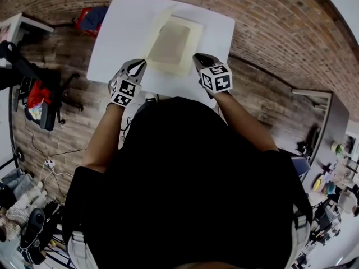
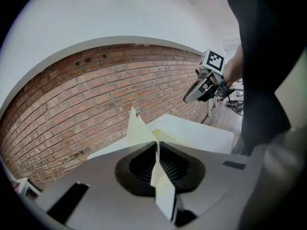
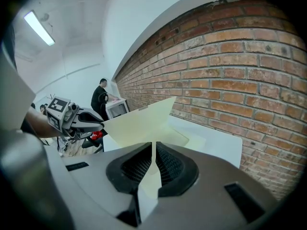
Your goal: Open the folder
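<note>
A pale yellow folder (image 1: 171, 41) lies on the white table (image 1: 112, 43), and its front cover is raised off the rest. My left gripper (image 1: 138, 66) is shut on the cover's near left corner. My right gripper (image 1: 198, 59) is shut on the near right corner. In the left gripper view the thin yellow sheet (image 2: 139, 131) runs edge-on between the closed jaws of the left gripper (image 2: 157, 146), with the right gripper (image 2: 201, 87) in the air beyond it. In the right gripper view the cover (image 3: 139, 123) is pinched in the right gripper (image 3: 152, 148), and the left gripper (image 3: 86, 121) holds its far corner.
A brick wall (image 1: 269, 32) stands behind the table. To the left are a dark chair with clothes (image 1: 42, 102) and a red item (image 1: 90, 18). Shoes and cables lie at the lower left (image 1: 28, 223). A person (image 3: 100, 99) stands far back beside a small table.
</note>
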Available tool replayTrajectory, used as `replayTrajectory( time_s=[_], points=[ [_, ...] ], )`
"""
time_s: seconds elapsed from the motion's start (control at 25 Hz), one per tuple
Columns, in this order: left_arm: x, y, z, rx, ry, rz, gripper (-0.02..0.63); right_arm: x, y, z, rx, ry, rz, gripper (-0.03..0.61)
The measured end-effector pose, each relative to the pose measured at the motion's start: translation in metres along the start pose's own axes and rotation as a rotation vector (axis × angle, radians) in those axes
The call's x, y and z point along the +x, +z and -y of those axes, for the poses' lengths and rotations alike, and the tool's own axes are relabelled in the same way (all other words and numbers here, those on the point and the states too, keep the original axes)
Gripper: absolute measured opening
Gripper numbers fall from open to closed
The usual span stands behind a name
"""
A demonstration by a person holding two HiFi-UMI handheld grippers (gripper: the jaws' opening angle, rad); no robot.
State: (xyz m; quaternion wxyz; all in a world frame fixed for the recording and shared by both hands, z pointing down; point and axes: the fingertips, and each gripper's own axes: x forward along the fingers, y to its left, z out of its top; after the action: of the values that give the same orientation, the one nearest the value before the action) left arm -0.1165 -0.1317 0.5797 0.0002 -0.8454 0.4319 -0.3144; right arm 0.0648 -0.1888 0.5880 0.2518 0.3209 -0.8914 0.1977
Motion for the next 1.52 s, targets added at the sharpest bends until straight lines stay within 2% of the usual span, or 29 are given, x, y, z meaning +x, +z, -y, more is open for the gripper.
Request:
replayTrajectory(
  time_s=[0.92, 1.52],
  points=[
    [-0.018, -0.027, -0.048, -0.087, 0.041, 0.003, 0.028, 0.032, 0.011, -0.014, -0.001, 0.005, -0.016, 0.049],
    [-0.028, -0.053, -0.085, -0.175, 0.08, 0.008, 0.026, 0.044, 0.021, -0.016, -0.003, -0.005, -0.023, 0.049]
  ],
)
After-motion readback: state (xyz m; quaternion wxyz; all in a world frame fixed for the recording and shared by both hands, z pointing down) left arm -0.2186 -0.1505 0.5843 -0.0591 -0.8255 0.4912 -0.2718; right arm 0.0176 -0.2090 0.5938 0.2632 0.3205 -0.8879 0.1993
